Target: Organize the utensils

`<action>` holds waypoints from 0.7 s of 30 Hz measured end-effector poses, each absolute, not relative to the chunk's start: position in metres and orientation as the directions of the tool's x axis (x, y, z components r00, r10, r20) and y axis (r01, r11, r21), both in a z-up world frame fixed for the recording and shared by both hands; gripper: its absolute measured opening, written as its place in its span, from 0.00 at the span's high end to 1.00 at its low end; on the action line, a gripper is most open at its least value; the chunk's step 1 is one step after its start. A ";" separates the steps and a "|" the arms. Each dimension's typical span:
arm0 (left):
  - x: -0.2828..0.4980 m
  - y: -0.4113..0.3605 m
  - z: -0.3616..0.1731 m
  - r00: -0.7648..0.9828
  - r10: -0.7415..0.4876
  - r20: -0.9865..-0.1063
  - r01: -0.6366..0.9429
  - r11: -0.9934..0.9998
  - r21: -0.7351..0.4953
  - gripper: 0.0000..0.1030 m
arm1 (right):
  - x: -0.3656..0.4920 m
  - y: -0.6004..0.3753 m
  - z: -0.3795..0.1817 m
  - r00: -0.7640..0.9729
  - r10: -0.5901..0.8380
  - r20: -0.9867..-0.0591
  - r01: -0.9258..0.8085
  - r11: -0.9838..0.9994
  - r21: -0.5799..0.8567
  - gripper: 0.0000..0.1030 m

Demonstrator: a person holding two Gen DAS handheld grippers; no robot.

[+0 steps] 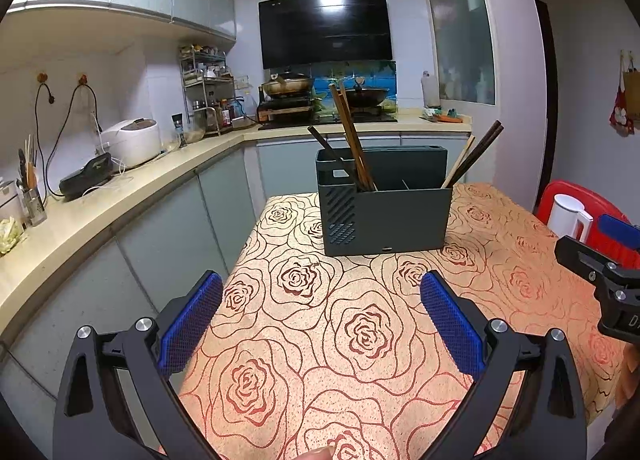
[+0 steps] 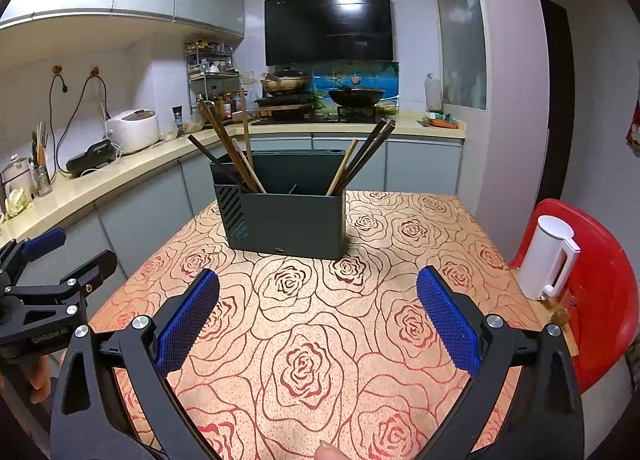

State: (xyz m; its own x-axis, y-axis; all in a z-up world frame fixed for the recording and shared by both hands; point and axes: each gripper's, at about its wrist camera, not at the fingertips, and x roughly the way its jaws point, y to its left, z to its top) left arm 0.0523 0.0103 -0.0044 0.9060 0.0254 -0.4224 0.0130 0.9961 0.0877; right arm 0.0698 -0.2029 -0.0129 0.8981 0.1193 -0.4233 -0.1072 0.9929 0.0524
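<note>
A dark green utensil holder (image 1: 386, 216) (image 2: 290, 222) stands on the rose-patterned table (image 1: 360, 332) (image 2: 320, 320). Brown and dark chopsticks (image 1: 352, 140) (image 2: 228, 148) lean in its left compartment. More chopsticks (image 1: 474, 156) (image 2: 360, 158) lean in its right end. My left gripper (image 1: 322, 288) is open and empty, above the table short of the holder. My right gripper (image 2: 318, 284) is open and empty too, also short of the holder. Each gripper shows at the edge of the other's view, the right one (image 1: 604, 260) and the left one (image 2: 52, 264).
A white kettle (image 2: 548, 262) (image 1: 568, 218) sits on a red chair (image 2: 604, 292) right of the table. A counter (image 1: 100, 204) on the left holds a rice cooker (image 1: 130, 142) and a jar of utensils. The stove with pans (image 1: 320, 94) is behind.
</note>
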 end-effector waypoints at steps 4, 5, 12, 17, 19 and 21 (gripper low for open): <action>0.051 0.016 -0.005 0.907 0.020 -0.421 0.006 0.998 0.060 0.07 | 0.065 -0.200 -0.016 0.905 0.095 -0.414 -0.091 0.995 0.030 0.07; 0.051 0.017 -0.006 0.908 0.019 -0.419 0.003 0.999 0.053 0.07 | 0.064 -0.198 -0.015 0.907 0.091 -0.412 -0.090 0.996 0.021 0.07; 0.048 0.014 -0.008 0.913 0.026 -0.406 -0.002 0.998 0.060 0.07 | 0.054 -0.192 -0.010 0.924 0.080 -0.373 -0.086 0.996 0.003 0.07; 0.041 0.010 0.006 0.931 0.023 -0.365 0.005 0.997 0.077 0.07 | 0.050 -0.192 -0.003 0.933 0.080 -0.350 -0.085 0.996 0.002 0.07; 0.040 0.008 0.012 0.936 0.020 -0.351 0.008 0.997 0.078 0.07 | 0.049 -0.191 0.000 0.935 0.079 -0.346 -0.085 0.996 0.001 0.07; 0.039 0.007 0.022 0.944 0.017 -0.330 0.009 0.997 0.076 0.07 | 0.047 -0.190 0.002 0.938 0.077 -0.337 -0.083 0.997 -0.002 0.07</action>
